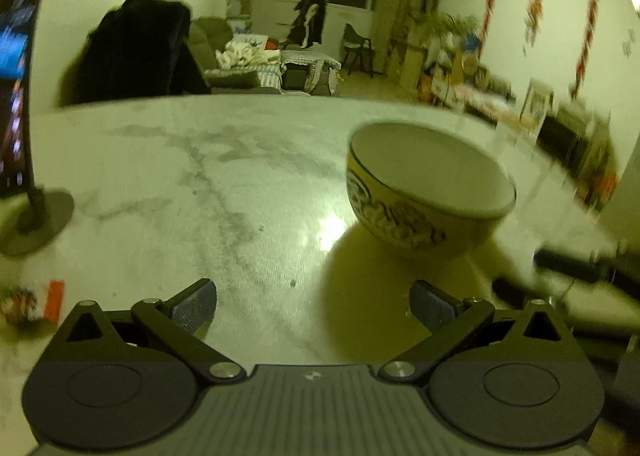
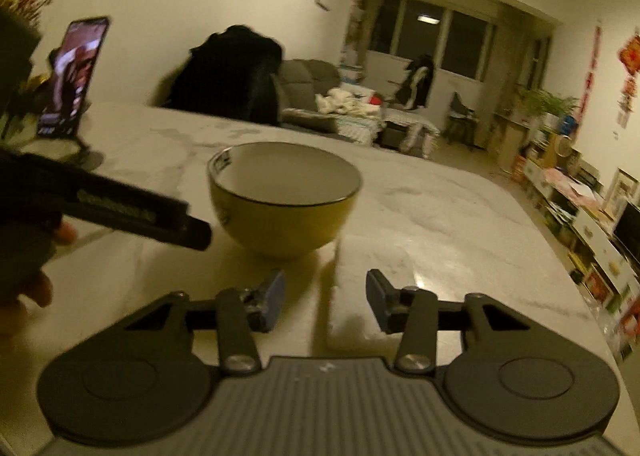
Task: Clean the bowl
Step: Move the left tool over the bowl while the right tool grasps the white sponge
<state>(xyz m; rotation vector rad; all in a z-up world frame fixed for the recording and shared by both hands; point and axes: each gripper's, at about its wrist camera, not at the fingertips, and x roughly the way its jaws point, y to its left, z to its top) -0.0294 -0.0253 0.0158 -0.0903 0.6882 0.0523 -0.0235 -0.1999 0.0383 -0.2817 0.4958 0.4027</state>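
Note:
A yellow bowl [image 1: 428,191] with a patterned band and a white, empty inside stands upright on the marble table [image 1: 180,183]. My left gripper [image 1: 314,304] is open wide, with nothing between its fingers; the bowl sits ahead of it and to the right, apart from the pads. In the right wrist view the same bowl [image 2: 284,199] stands just ahead of my right gripper [image 2: 326,298]. Its jaws are partly apart over bare table, so it is open and holds nothing. The left gripper's dark finger [image 2: 160,219] reaches in from the left, close to the bowl's side, and a gloved hand [image 2: 28,256] holds it.
A phone on a stand [image 2: 76,75] is at the table's far left. A chair draped in a dark coat [image 2: 228,71] stands behind the table. An orange packet [image 1: 52,300] lies near the left edge. The table's right edge [image 2: 560,256] drops off toward shelves.

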